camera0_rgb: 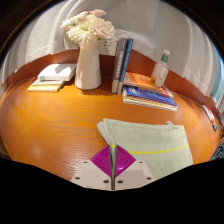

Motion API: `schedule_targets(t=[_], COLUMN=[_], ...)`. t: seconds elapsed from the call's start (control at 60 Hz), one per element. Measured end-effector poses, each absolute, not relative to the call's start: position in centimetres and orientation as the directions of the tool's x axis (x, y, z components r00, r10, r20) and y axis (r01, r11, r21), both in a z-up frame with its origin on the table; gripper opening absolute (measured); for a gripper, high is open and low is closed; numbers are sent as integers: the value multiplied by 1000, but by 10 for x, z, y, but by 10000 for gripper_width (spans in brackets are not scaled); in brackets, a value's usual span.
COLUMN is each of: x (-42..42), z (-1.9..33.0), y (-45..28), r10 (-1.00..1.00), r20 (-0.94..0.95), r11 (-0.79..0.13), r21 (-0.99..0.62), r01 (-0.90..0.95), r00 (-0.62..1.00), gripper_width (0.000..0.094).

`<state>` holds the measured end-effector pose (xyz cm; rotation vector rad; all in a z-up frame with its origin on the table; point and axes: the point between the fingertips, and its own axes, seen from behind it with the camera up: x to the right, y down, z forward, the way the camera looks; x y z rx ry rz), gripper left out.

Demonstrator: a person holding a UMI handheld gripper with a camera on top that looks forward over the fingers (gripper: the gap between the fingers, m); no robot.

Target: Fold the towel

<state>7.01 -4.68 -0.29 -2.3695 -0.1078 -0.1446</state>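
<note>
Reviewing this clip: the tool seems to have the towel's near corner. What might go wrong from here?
1. The tool pinches only the towel's near corner; the thin edge could slip out during the lift.
2. The towel already lies in layers, so pulling one corner may drag them askew.
3. Stacked books lie just beyond the towel, with the vase farther back; a long sweep could nudge them.

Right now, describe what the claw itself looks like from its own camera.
The claw has two pale grey-white fingers, each with small dark round holes near its base. Magenta pads with a fine grid texture line their inner faces and meet in a diamond shape. No cables, hand or sleeve show.
</note>
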Motion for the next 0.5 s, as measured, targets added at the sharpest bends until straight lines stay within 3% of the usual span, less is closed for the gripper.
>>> schedule_targets(t=[0.267, 0.4, 0.5], x=[191, 267, 312], z=[106, 108, 79], y=[-34, -32, -34], r10=[32, 4, 1], r20=[240, 251, 263], r11=[-623, -622, -653], r21=[-754, -757, -730], r01=[208, 199, 200], r00=[970, 968, 965], gripper_width=[28, 29, 35])
